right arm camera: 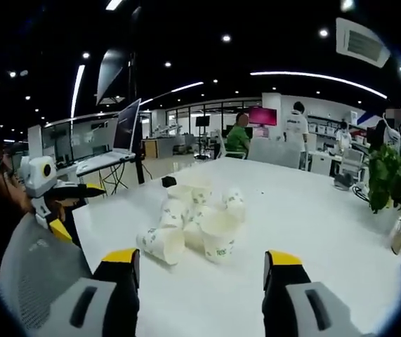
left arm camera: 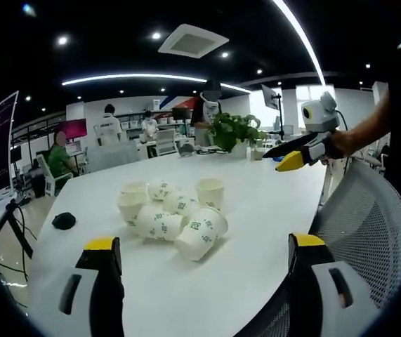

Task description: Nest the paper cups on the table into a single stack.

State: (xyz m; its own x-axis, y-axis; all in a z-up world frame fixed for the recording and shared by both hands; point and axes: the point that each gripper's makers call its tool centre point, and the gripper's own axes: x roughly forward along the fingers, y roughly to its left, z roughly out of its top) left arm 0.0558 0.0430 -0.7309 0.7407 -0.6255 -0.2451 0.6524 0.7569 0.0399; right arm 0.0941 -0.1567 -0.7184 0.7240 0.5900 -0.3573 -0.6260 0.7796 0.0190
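Note:
Several white paper cups with green print lie in a loose cluster on the white table. Some stand upright, such as one cup; others lie on their sides, such as the nearest cup. My left gripper hovers short of the cluster, open and holding nothing. A hand holds my right gripper above the table's far right side. In the right gripper view the same cups lie ahead of my open, empty right gripper. My left gripper shows there at the left.
A small black object lies on the table left of the cups. A grey mesh chair stands at the table's near edge. A potted plant sits at the far end. People and desks fill the background.

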